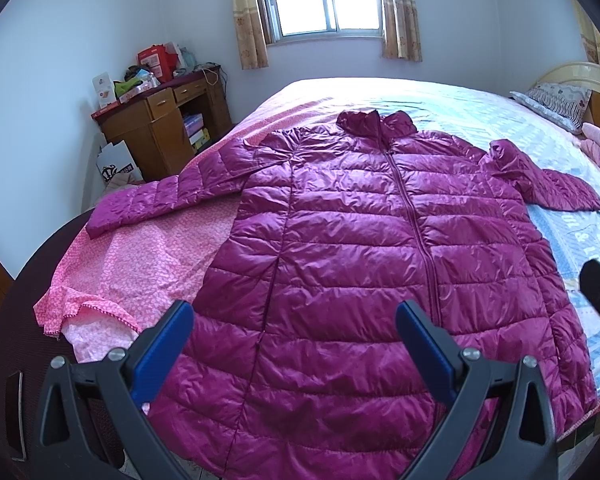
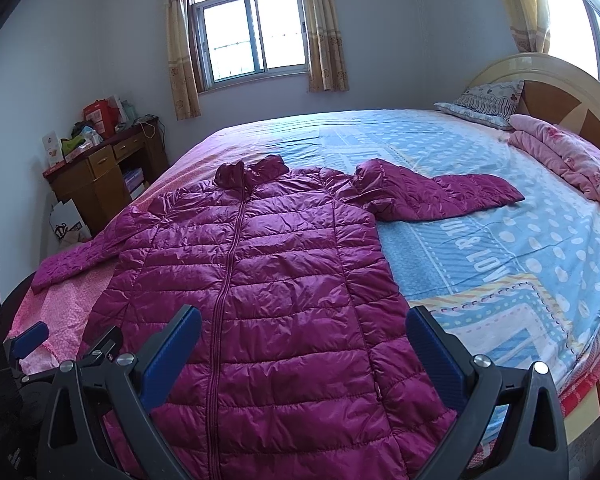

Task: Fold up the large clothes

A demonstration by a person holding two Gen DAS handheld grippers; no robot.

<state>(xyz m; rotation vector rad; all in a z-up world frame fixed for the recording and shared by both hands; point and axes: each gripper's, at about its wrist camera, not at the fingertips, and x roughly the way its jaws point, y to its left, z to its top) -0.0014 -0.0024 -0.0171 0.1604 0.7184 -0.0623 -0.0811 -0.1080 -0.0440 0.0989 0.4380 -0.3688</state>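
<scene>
Magenta jacket (image 1: 352, 240), hem cut off

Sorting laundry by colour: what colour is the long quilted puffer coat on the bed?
Shiny magenta-purple; the long quilted puffer coat shows best in the right wrist view.

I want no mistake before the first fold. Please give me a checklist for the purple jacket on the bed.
1. Jacket lies flat, front up: ok.
2. Zipper closed along the visible front: ok.
3. Both sleeves spread out: left sleeve ok; right sleeve bent near the shoulder, not ok.
4. Left hand-held gripper open, holding nothing: ok.
5. Right hand-held gripper open, holding nothing: ok.
6. Hem fully on the bed: cannot tell.
</scene>
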